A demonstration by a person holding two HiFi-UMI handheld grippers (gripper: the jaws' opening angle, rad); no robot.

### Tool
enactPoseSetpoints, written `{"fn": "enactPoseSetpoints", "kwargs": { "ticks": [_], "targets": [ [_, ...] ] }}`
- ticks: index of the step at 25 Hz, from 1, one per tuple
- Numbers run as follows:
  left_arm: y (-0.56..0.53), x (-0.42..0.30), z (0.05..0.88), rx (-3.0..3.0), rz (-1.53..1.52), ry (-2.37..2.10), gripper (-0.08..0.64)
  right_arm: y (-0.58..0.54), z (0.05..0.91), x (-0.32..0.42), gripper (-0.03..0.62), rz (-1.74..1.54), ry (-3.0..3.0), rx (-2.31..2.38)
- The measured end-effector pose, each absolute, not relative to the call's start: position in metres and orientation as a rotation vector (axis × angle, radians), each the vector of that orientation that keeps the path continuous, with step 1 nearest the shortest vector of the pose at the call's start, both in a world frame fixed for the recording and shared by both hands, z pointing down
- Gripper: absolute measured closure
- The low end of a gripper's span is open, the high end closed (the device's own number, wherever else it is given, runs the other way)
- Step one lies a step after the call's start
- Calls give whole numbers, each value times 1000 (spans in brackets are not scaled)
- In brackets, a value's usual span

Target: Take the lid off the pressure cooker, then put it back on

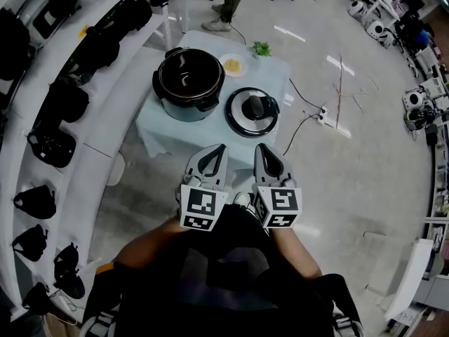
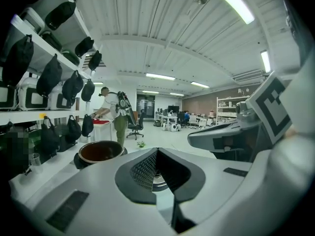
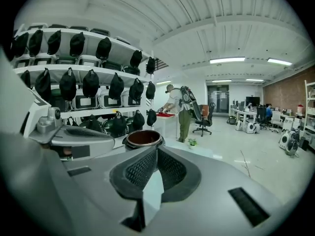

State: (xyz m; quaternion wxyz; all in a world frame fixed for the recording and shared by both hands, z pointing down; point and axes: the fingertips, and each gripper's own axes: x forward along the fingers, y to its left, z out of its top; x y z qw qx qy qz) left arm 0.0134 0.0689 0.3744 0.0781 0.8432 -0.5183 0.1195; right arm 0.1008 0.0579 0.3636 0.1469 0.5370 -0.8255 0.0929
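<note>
The dark pressure cooker pot stands without its lid on the left of a small table covered in pale blue cloth. Its round lid, silver-rimmed with a black handle, lies flat on the cloth just right of the pot. My left gripper and right gripper hover side by side close to my body, short of the table's near edge. Both are shut with nothing between the pads. The left gripper view shows its shut tip and the pot. The right gripper view shows its shut tip below the pot.
A small plate of yellow food and a green plant sit at the table's far side. White curved shelves with black bags run along the left. A person stands beyond the table. A cable and power strip lie on the floor to the right.
</note>
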Motion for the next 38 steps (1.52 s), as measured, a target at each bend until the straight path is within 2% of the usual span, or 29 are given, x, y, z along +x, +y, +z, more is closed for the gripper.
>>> {"fn": "enactPoseSetpoints", "kwargs": {
  "ticks": [19,38],
  "targets": [
    [76,110,356,2613,408,-1516,552,82,357,184,565,314,-2403,1542],
    [87,124,357,2650,443,-1476,552,93,355,199,575,333,-2402,1571]
  ]
}}
